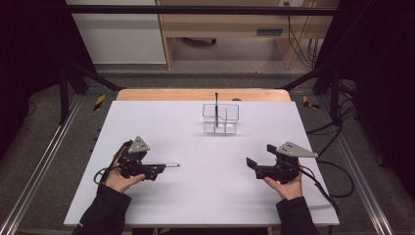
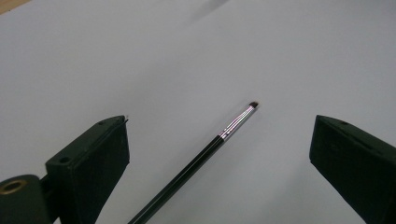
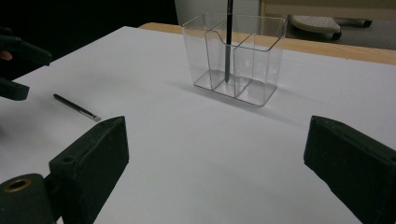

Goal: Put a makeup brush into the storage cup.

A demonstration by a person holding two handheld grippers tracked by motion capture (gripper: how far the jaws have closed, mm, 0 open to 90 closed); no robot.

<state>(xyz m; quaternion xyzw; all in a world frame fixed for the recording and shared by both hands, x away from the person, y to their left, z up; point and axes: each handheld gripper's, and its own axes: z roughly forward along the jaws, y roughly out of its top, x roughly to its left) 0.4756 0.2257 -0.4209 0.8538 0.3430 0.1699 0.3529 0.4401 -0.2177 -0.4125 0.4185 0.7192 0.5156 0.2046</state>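
Both grippers rested low over the near half of the white table [image 1: 195,196], one in each of the person's hands. Left gripper [image 1: 159,169] had its jaws spread wide, gripping nothing; in the left gripper view a thin black brush [image 2: 210,147] lay flat on the table between the jaws, touching neither, its silver ferrule and small dark tip pointing away from the camera. Right gripper [image 1: 252,165] sat at the near right, jaws likewise wide apart and empty, aimed across the table toward the left.

Toward the far middle of the table stood a clear plastic organizer [image 1: 221,119], divided into compartments. A second black brush [image 3: 228,42] stood upright in it, leaning a little, in the compartment at the left as the right gripper view showed it.

Judging by how things lay, the work looked about half done: one brush was already stowed in the organizer, and the one on the table remained to be gripped, lifted, carried to the far middle and dropped in. The left gripper seemed placed for that grasp but had not closed.

Counted: one table, one organizer, two grippers, two brushes, one standing and one lying.
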